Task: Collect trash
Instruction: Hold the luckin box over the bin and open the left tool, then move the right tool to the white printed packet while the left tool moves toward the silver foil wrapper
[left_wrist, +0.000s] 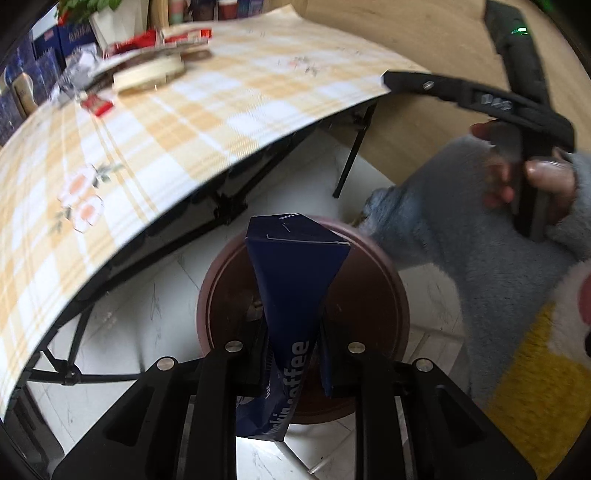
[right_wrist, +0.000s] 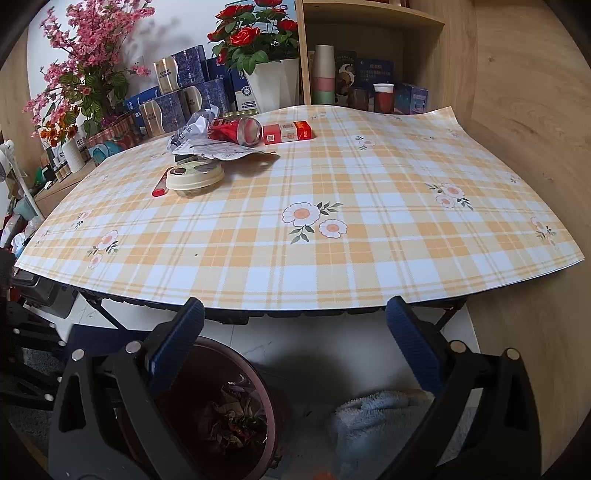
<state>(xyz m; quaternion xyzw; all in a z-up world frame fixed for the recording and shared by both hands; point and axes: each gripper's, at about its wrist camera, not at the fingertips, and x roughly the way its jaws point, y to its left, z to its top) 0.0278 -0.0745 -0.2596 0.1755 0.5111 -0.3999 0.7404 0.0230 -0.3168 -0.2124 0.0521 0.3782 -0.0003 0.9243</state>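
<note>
Navy coffee packet (left_wrist: 295, 295) is pinched by the left gripper (left_wrist: 293, 343) directly above the brown trash bin (left_wrist: 369, 295). Beside the bin, the right gripper (right_wrist: 295, 325) is held spread, empty.

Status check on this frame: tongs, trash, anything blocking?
Left tongs shut on coffee pack, over bin. Right tongs open, empty. More trash on table. Drop path clear.

A home living room: folding table (right_wrist: 369, 258) w/ yellow-checked flower cloth, wooden shelf (right_wrist: 369, 22) w/ stacked cups, red artificial roses in white pot (right_wrist: 273, 86), white tiled floor (left_wrist: 129, 321).
</note>
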